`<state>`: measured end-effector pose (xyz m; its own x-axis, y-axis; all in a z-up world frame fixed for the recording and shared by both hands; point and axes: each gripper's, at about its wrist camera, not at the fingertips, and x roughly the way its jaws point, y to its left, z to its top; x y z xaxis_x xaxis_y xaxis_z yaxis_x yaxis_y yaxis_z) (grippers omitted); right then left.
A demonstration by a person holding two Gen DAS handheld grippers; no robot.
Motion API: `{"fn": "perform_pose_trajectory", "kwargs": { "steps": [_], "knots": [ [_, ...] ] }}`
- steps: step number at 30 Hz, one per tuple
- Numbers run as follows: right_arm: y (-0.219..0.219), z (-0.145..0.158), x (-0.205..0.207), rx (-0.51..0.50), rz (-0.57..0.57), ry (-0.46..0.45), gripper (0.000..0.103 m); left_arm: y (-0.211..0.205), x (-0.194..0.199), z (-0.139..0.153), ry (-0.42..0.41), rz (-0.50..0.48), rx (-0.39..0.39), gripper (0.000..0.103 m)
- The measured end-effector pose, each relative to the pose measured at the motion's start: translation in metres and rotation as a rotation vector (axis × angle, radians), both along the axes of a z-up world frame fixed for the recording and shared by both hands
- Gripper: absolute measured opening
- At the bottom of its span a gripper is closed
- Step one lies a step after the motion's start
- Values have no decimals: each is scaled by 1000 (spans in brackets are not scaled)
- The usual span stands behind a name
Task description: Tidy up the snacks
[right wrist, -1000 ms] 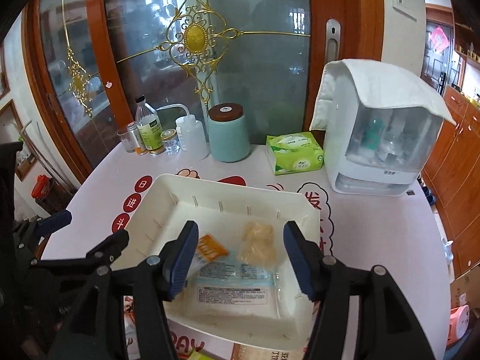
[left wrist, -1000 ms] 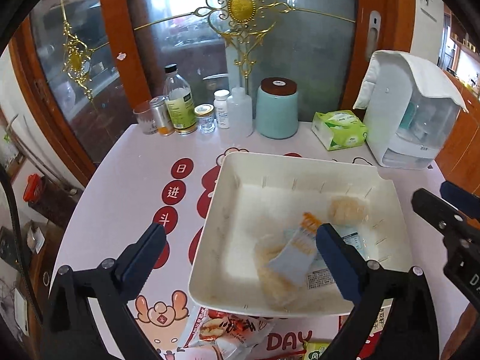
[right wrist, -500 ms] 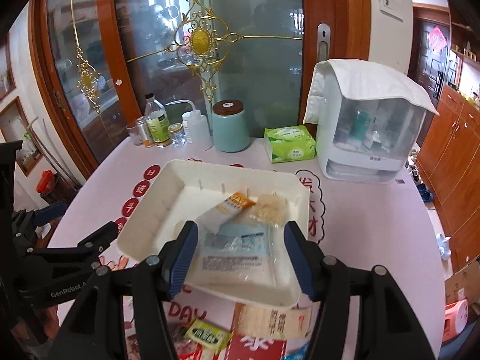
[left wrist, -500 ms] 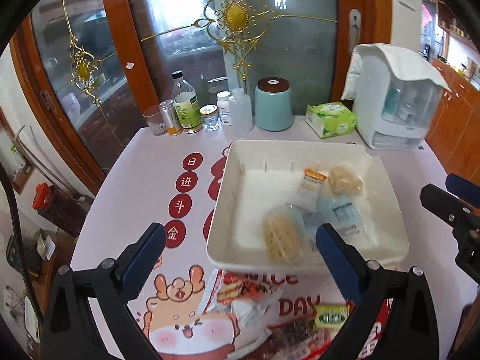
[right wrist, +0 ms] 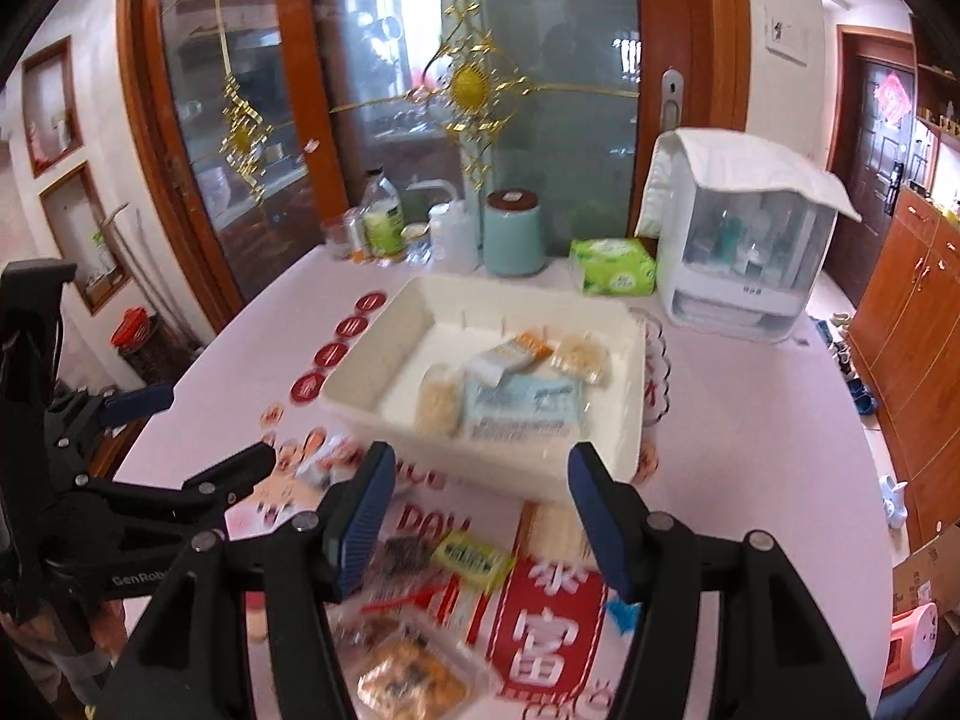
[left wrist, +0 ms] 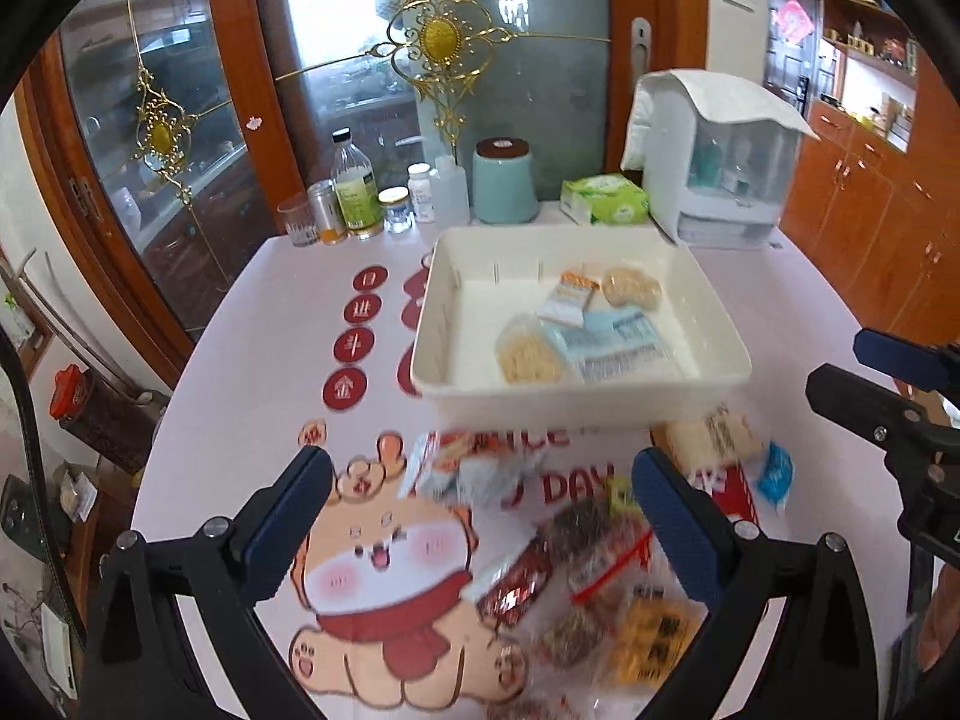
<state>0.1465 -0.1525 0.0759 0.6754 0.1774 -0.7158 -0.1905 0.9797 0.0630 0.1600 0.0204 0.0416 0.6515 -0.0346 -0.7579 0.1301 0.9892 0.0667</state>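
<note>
With both the left gripper (left wrist: 480, 516) and right gripper (right wrist: 480, 516) spread and empty, we judge ourselves between placements, next needing a loose snack packet (right wrist: 471, 558) for the white bin (right wrist: 630, 420).

Two black hand-held grippers with blue-padded fingers

The left gripper (left wrist: 480, 516) is built of matte black plastic: two angular arms, each ending in a dark blue finger pad (left wrist: 282, 519) with a finely ribbed face, and silver round screw heads at the joints. The right gripper (right wrist: 480, 516) has the same make, with black arms, ribbed blue pads (right wrist: 360, 516) and silver screws along the upper edge of each arm. Seen from the right wrist camera, the left gripper's black body carries white lettering that reads "GenRobo" before it is cut off. A thin black cable or strap runs along the far left edge of the left wrist view.
</note>
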Motion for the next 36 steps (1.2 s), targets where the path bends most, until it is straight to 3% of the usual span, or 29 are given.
{"fn": "perform_pose_trajectory", "kwargs": {
  "steps": [12,18,26,30,36],
  "knots": [
    [13,-76,-77,7,43,78,65,17,-92,-76,24,-143,18,100],
    [6,-114,-91,98,-2,159,65,9,-126,-131,66,-239,100,100],
    [-4,-173,-82,265,-92,370,71,8,-130,-173,146,-290,75,100],
    [-2,-185,-77,331,-141,403,86,11,-126,-178,181,-324,44,100],
    [22,-195,-64,271,-128,420,93,1,-127,-186,186,-384,113,100]
  ]
}}
